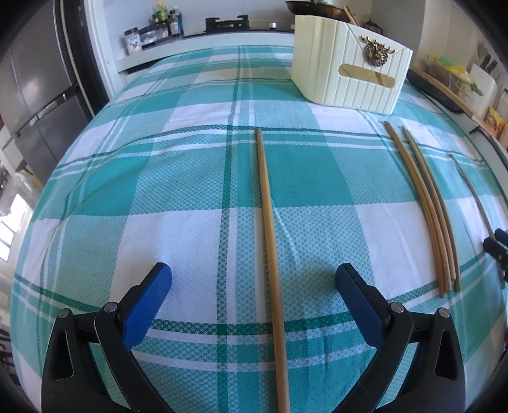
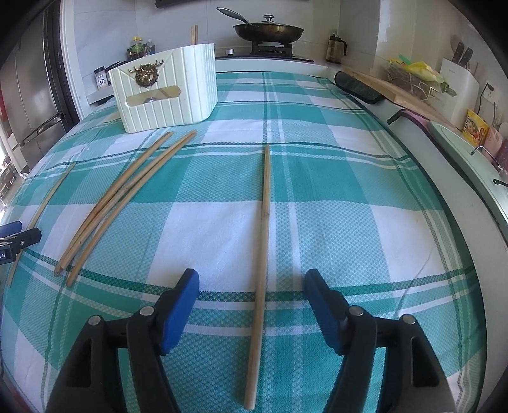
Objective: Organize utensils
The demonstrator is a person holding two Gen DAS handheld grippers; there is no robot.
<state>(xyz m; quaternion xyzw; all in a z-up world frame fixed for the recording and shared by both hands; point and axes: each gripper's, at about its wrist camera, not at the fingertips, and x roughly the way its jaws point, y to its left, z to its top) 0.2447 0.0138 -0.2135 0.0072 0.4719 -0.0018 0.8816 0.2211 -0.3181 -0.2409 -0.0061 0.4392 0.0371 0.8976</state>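
A long bamboo chopstick (image 1: 270, 238) lies on the teal checked tablecloth (image 1: 190, 159), running between the wide-apart blue fingers of my left gripper (image 1: 254, 270), which is open and touches nothing. A second single chopstick (image 2: 263, 235) lies lengthwise between the fingers of my right gripper (image 2: 251, 274), also open with clear gaps on both sides. Between the two, three chopsticks (image 2: 120, 203) lie close together, the same three chopsticks (image 1: 435, 209) at the right of the left wrist view. A cream ribbed utensil holder (image 2: 168, 89) stands at the back, with chopstick ends sticking out of its top.
A stove with a lidded pan (image 2: 270, 30) stands beyond the table. Bottles and jars (image 1: 152, 28) line the back counter. On the right are a cutting board (image 2: 397, 92), a knife block (image 2: 457, 85) and a rack. A fridge (image 1: 35, 89) is on the left.
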